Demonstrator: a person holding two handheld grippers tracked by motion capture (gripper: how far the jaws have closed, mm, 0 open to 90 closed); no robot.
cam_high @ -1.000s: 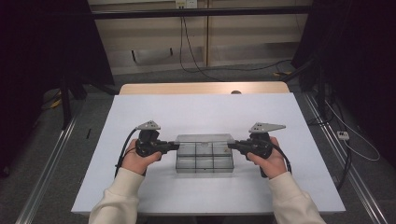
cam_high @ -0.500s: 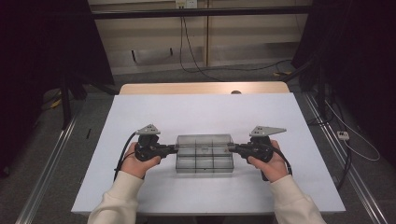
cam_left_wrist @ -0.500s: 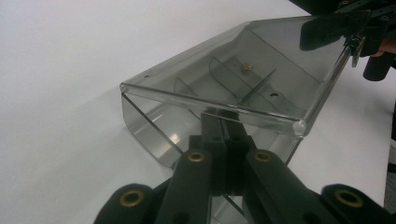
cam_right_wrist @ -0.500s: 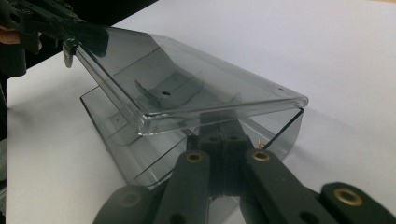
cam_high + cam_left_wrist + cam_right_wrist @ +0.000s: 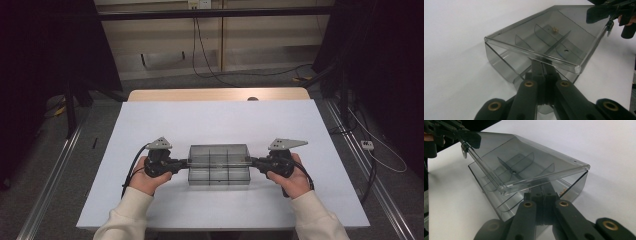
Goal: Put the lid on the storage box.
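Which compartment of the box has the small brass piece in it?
The far corner compartment at the right hand-held gripper's end, away from the person; only it holds the brass piece.

The tips of the left gripper (image 5: 543,68) and right gripper (image 5: 543,191) were hidden under the smoky plastic box's (image 5: 218,164) lid, and the small brass bit (image 5: 555,30) inside was too small to identify.

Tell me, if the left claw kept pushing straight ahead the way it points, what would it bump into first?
The left claw is shut, and its tips already sit at the near end of the smoky clear plastic divider box, under the raised lid's edge. It would most likely press into that end wall first, though exact contact is hard to judge.
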